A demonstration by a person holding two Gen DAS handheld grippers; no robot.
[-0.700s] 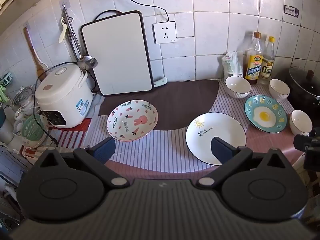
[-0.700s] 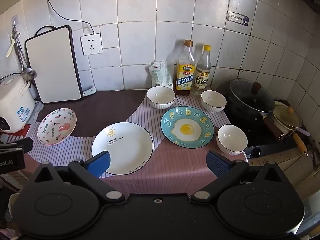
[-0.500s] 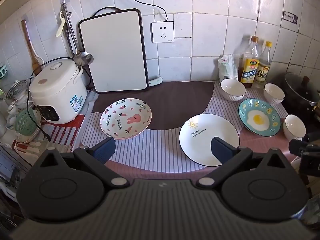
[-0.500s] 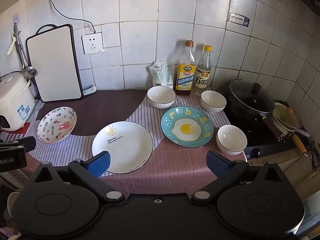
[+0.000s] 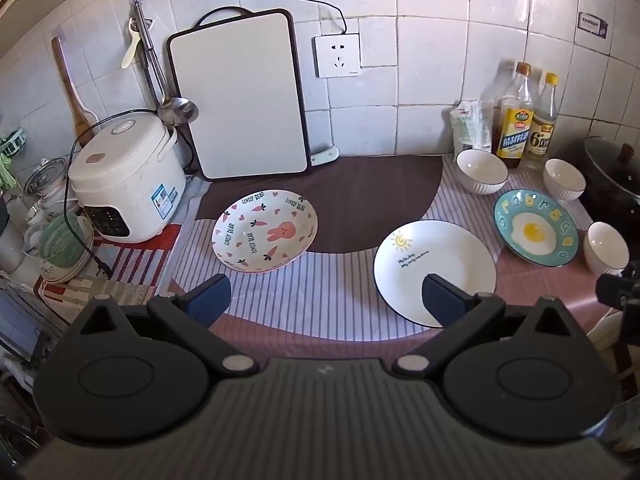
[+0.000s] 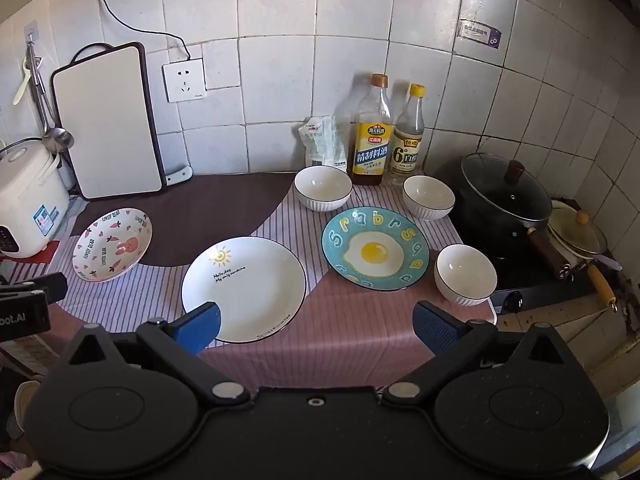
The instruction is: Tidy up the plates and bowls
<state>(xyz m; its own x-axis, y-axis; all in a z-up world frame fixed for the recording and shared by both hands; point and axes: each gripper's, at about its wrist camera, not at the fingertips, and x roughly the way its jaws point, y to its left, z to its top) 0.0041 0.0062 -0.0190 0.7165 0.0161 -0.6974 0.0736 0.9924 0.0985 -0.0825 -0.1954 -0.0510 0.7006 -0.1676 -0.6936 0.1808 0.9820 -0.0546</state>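
Left gripper (image 5: pixel 324 300): jaws wide apart, nothing between them, held above the bench's front edge and tilted down toward the plates.
Right gripper (image 6: pixel 316 324): jaws wide apart and empty, above the front edge further toward the stove end.
Bench (image 6: pixel 352 332): covered with a striped cloth, with a dark brown mat at the back against the tiled wall.
Rabbit plate (image 5: pixel 265 230): pink and white, with carrots and hearts, toward the rice-cooker end, partly on the brown mat.
White plate (image 6: pixel 244 288): a small sun drawn on it, near the middle of the front edge, well apart from the rabbit plate.
Egg plate (image 6: pixel 375 253): blue with a fried egg painted on it, just beside the white plate toward the stove end.
Bowls: 3 white ones, all upright. 1 bowl (image 6: pixel 323 188) is at the back by the bottles, another bowl (image 6: pixel 429 197) is at the back next to the pot, and the third bowl (image 6: pixel 465 274) is near the front at the stove-end edge, just beside the egg plate.
Bottles (image 6: pixel 371 132): 2 upright against the back wall, with a white pouch beside them.
Pot (image 6: pixel 505 196): black, with a glass lid, on the stove past the bench's end.
Rice cooker (image 5: pixel 127 180): white, at the far end of the bench.
Cutting board (image 5: pixel 240 98): white, leaning upright against the back wall.
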